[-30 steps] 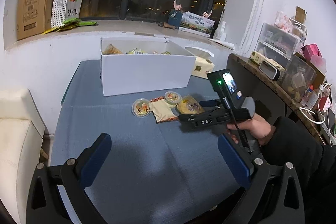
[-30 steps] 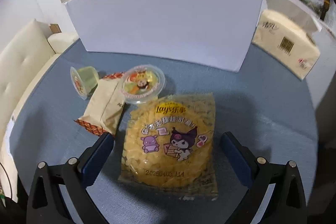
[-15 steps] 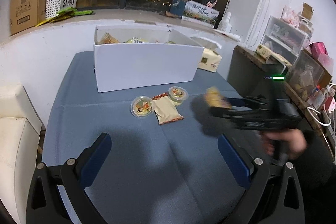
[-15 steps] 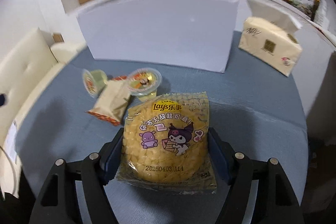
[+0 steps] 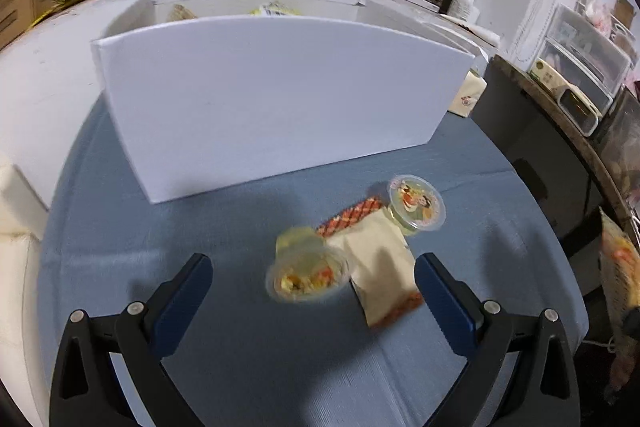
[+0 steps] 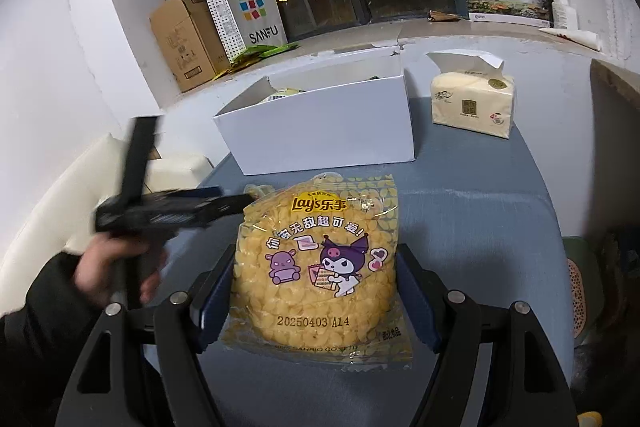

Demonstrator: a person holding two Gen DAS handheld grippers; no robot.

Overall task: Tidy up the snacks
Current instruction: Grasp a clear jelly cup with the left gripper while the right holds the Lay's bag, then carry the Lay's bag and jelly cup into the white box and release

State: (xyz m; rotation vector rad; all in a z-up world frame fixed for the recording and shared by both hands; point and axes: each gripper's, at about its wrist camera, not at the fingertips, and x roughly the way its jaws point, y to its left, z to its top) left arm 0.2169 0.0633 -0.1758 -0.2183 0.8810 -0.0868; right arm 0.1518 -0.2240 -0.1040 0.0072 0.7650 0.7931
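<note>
right wrist view first: your blue cloth-covered table (image 6: 500, 211) carries the open white cardboard box (image 6: 328, 135), which already has a few packets inside, and the box looks like the place for every loose snack. next in size, the yellow plastic lay's chip bag (image 6: 320, 267) sits pinched at both side edges by your right gripper (image 6: 316, 291), lifted clear of the table and short of the box. judge it light, air-puffed and crackly, with brittle chips inside, so squeeze no harder than now and keep hold at the seams. left wrist view: your left gripper (image 5: 312, 291) has its jaws spread wide and empty, low over the table, around a clear plastic jelly cup on its side (image 5: 308, 273). just beside it lies a beige foil snack packet (image 5: 380, 267), touching a second, upright jelly cup (image 5: 416, 203). the cups look stiff, smooth and likely to roll; take one across its round wall.
</note>
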